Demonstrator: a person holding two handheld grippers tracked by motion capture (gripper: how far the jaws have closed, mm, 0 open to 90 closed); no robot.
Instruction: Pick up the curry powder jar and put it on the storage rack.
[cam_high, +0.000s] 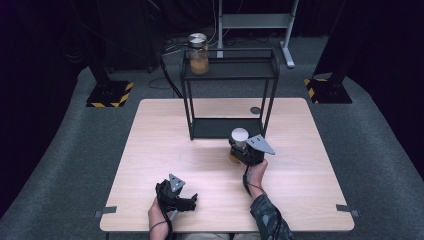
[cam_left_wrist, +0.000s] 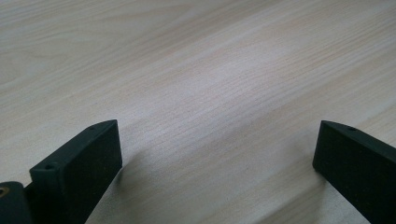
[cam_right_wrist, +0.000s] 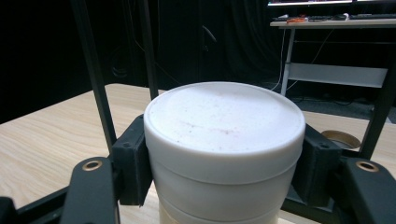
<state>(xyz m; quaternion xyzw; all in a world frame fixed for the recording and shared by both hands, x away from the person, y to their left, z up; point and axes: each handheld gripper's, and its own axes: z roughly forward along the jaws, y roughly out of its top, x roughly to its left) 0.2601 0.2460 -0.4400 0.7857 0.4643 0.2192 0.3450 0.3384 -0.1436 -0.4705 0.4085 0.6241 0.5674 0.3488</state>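
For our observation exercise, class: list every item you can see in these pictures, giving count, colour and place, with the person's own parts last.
Table: one, light wood, centre of the room.
Shelf rack: one, black metal, two tiers, at the table's far middle.
Jar on rack: one, clear glass with amber contents and a metal lid, top tier, left end.
Jar with white lid: one, held in front of the rack.
Hazard-striped bases: two, black and yellow, on the floor at either side.
Desk: one, pale, in the background.
Right gripper: black, shut on the white-lidded jar.
Left gripper: black, open, low over bare table at the near edge.
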